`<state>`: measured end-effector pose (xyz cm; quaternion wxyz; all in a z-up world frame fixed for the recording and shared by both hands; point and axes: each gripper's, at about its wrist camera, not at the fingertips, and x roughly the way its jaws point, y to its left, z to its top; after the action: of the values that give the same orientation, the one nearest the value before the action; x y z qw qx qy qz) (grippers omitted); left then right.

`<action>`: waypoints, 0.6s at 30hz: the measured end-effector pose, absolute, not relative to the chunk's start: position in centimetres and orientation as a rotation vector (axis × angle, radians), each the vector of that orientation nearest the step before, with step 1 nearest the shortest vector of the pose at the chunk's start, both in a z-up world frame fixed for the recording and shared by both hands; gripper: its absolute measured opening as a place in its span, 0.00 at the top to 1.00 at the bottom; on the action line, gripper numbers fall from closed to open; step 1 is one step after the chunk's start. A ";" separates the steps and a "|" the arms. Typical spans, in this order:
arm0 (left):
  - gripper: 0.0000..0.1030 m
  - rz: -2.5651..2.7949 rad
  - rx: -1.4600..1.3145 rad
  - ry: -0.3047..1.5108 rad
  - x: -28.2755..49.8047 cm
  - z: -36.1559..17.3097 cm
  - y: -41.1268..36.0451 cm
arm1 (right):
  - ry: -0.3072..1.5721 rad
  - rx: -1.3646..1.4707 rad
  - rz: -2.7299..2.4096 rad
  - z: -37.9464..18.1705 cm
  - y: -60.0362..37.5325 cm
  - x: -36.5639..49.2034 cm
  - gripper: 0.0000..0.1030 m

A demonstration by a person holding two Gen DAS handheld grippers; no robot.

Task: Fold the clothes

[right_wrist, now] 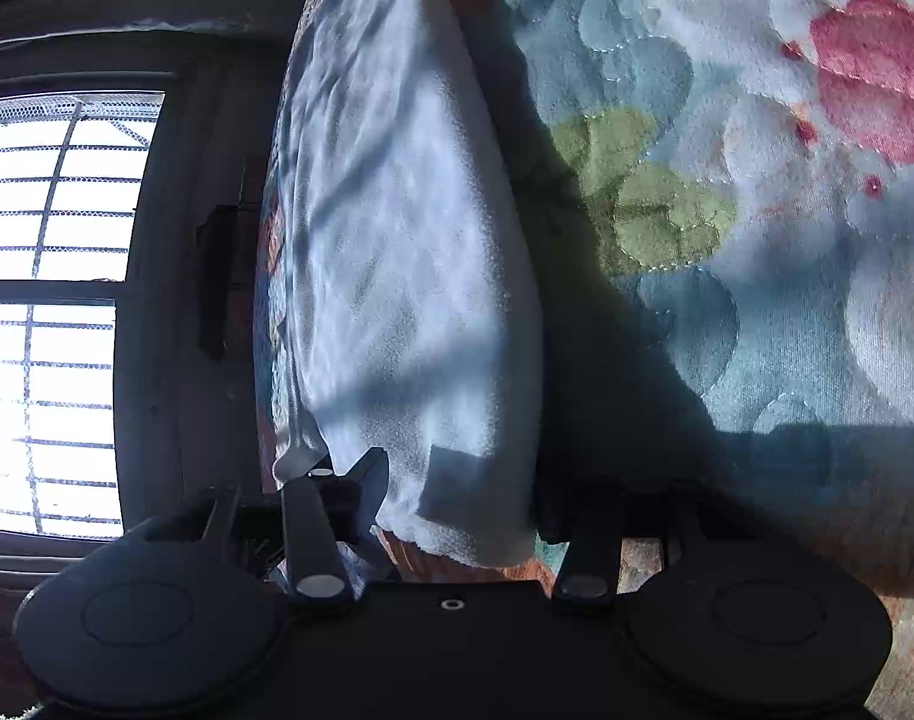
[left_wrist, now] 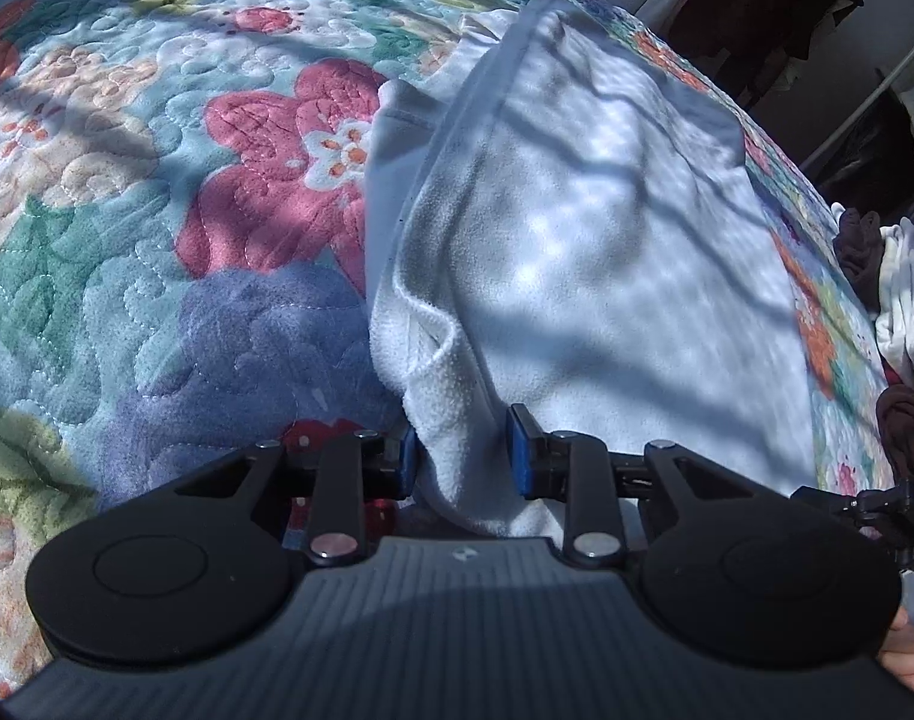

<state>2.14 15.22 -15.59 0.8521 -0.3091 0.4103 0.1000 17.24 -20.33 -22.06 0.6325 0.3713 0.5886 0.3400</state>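
Observation:
A white fleece garment [left_wrist: 577,228] lies partly folded on a floral quilt [left_wrist: 156,210]. My left gripper [left_wrist: 466,450] has its blue-padded jaws either side of a bunched near edge of the garment, with cloth filling the gap. In the right wrist view the same white garment [right_wrist: 396,270] hangs stretched away from my right gripper [right_wrist: 457,498], whose jaws hold its near corner; the right finger is in deep shadow. The quilt [right_wrist: 757,240] lies to the right of the cloth.
A pile of white and dark brown clothes [left_wrist: 895,312] sits at the quilt's right edge. Dark hanging clothes and a rail [left_wrist: 817,30] stand beyond the bed. A bright barred window [right_wrist: 54,312] fills the left of the right wrist view.

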 end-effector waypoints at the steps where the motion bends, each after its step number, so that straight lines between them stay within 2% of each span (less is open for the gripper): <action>1: 0.72 0.210 -0.686 0.858 2.0 -15.8 15.6 | 1.340 0.843 0.787 -22.0 -19.9 17.4 0.48; 2: 0.72 0.207 -0.719 0.853 1.9 -15.9 15.9 | 1.328 0.811 0.799 -21.7 -19.5 17.2 0.51; 3: 0.73 0.203 -0.740 0.852 1.8 -15.9 16.1 | 1.314 0.778 0.812 -21.4 -19.2 17.1 0.59; 4: 0.78 0.207 -0.754 0.850 1.7 -16.0 16.3 | 1.290 0.728 0.820 -21.0 -18.8 16.6 0.76; 5: 0.83 0.212 -0.771 0.847 1.5 -16.0 16.5 | 1.271 0.693 0.831 -20.6 -18.5 16.3 0.77; 6: 0.86 0.209 -0.787 0.842 1.3 -15.9 16.6 | 1.249 0.677 0.832 -20.3 -18.4 16.0 0.77; 9: 0.85 0.206 -0.783 0.839 1.3 -15.7 16.5 | 1.226 0.676 0.819 -19.6 -18.5 16.0 0.76; 11: 0.83 0.203 -0.758 0.849 1.6 -15.7 16.3 | 1.225 0.654 0.763 -19.5 -18.8 16.3 0.63; 13: 0.76 0.201 -0.756 0.850 1.9 -15.9 16.2 | 1.232 0.666 0.760 -19.9 -19.0 16.6 0.59; 17: 0.74 0.181 -0.748 0.831 2.5 -16.2 16.5 | 1.225 0.716 0.758 -20.7 -19.5 17.3 0.59; 18: 0.78 0.185 -0.725 0.835 2.6 -16.0 16.3 | 1.218 0.699 0.758 -20.4 -19.2 17.3 0.60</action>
<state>2.64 16.30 -16.05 0.8469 -0.3439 0.3958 0.0878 17.27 -19.20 -20.45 0.6982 0.3135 0.5464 0.3401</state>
